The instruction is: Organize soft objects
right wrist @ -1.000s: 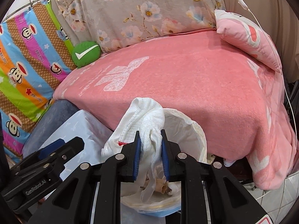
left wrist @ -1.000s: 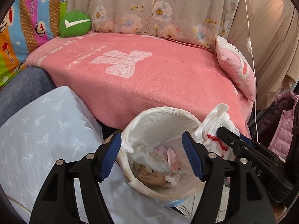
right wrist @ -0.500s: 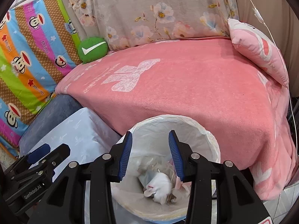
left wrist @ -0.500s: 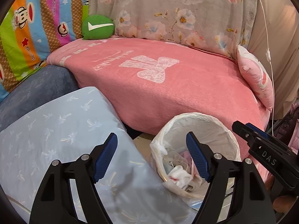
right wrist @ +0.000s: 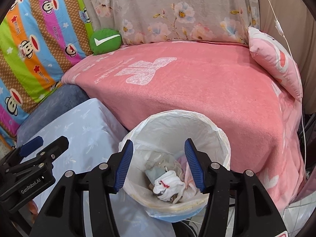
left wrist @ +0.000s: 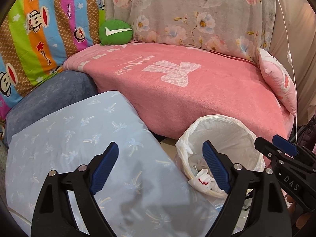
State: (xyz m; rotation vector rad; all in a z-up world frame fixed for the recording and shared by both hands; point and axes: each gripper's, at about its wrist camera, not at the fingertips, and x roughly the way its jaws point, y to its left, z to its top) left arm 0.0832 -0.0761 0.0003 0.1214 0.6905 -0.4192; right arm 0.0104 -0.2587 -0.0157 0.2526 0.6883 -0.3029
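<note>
One white sock [right wrist: 168, 183] lies inside the lined bin [right wrist: 217, 136], at six o'clock below the pink blanket [right wrist: 197, 90]. Right gripper [right wrist: 159, 165]: jaws spread, just opened, nothing between. Left gripper [left wrist: 160, 167]: jaws wide, likewise opening, over the blue pillow [left wrist: 69, 130] at nine o'clock.

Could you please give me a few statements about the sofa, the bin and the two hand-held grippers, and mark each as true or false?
1. The white sock lies inside the lined bin. True.
2. The right hand-held gripper clamps the sock. False: its jaws have just been opening, nothing between them.
3. The green round cushion sits at the back of the pink blanket. True.
4. The left hand-held gripper holds the light blue pillow. False: it is open, above it.
</note>
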